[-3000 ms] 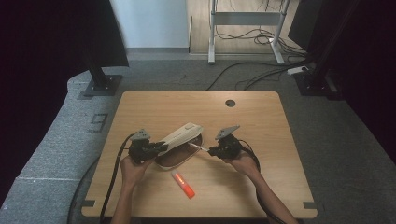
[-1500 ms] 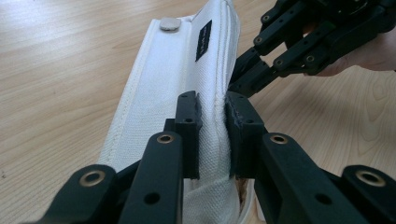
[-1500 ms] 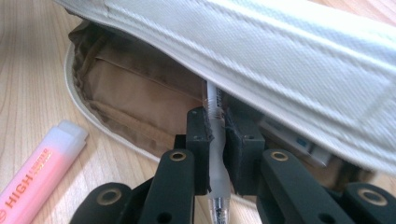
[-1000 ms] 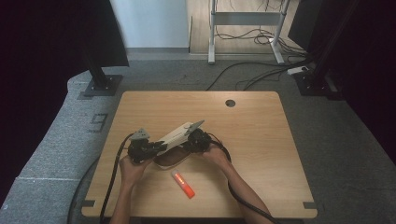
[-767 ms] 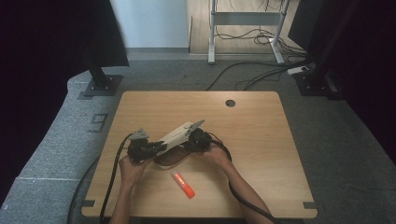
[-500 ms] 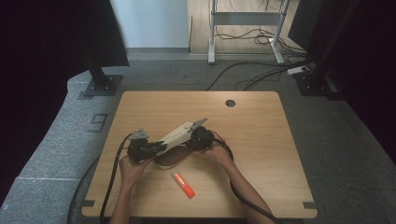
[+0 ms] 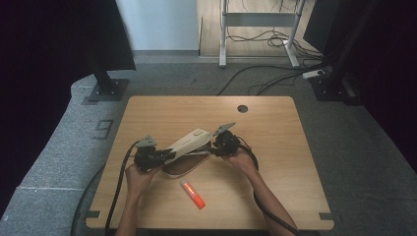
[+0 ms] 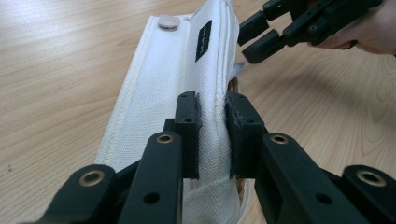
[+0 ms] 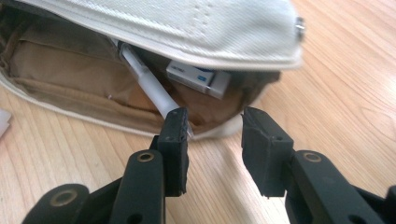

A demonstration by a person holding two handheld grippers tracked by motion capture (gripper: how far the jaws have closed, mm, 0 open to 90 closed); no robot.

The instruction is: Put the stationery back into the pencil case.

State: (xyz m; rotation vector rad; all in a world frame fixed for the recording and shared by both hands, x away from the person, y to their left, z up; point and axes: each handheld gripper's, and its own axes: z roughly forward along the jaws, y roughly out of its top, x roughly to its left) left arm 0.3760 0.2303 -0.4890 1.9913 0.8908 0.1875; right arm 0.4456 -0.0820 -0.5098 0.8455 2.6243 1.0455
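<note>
Your left gripper (image 8: 212, 135) is pinching the flap of the white pouch (image 7: 189, 142), which lies near the middle of the surface (image 7: 275, 128). Your right gripper (image 9: 212, 128), at the pouch's 3 o'clock end, has just been spreading its jaws; nothing is between them. Inside lie a white pen (image 9: 149, 86) and a small box (image 9: 198, 77). If the flap slips, it will drop and cover them.

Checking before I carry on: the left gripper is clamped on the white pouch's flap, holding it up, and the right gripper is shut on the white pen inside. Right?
Not quite. In the right gripper view the right gripper is open, its jaws apart; the white pen lies by one pad, unclamped. The left gripper does clamp the white pouch's flap.
</note>
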